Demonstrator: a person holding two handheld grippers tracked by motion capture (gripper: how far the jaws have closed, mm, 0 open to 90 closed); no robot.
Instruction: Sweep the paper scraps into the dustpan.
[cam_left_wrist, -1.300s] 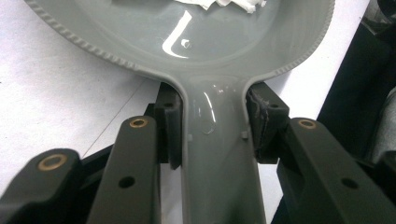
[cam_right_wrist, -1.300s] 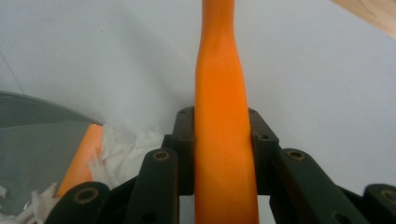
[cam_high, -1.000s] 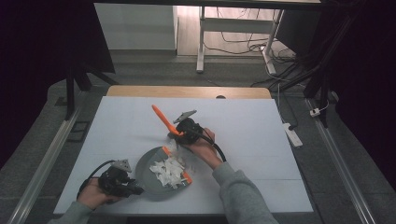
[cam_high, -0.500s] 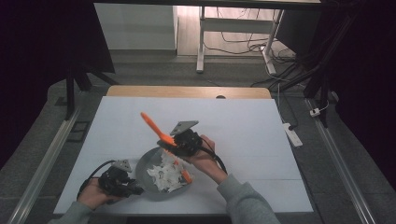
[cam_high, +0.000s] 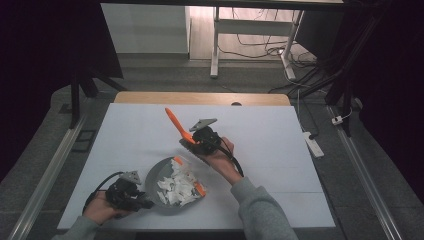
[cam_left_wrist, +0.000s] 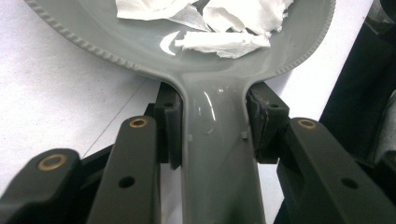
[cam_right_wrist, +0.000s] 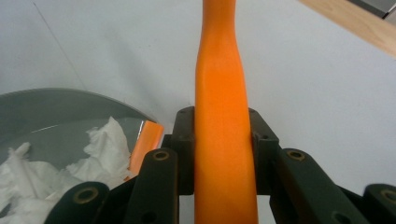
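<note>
The left gripper (cam_high: 142, 202) is clamping the grey dustpan's (cam_high: 155, 176) stiff handle (cam_left_wrist: 217, 154). The right gripper (cam_high: 192, 141) is squeezing the orange brush handle (cam_right_wrist: 224, 140), which looks rigid, smooth and possibly slippery. The paper scraps (cam_high: 175, 185) look light and easily scattered.

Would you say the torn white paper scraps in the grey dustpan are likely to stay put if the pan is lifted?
The paper scraps look thin and loose, so probably very light and apt to slide or flutter out. The dustpan looks glossy and shallow, so it likely offers little grip.

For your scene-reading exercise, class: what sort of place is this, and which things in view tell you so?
Probably a lab or recording workspace, not a kitchen: a white table stands alone on a grey floor, loose cables trail behind it, and a power strip lies beside it. On the table a grey dish holds only torn paper.
</note>
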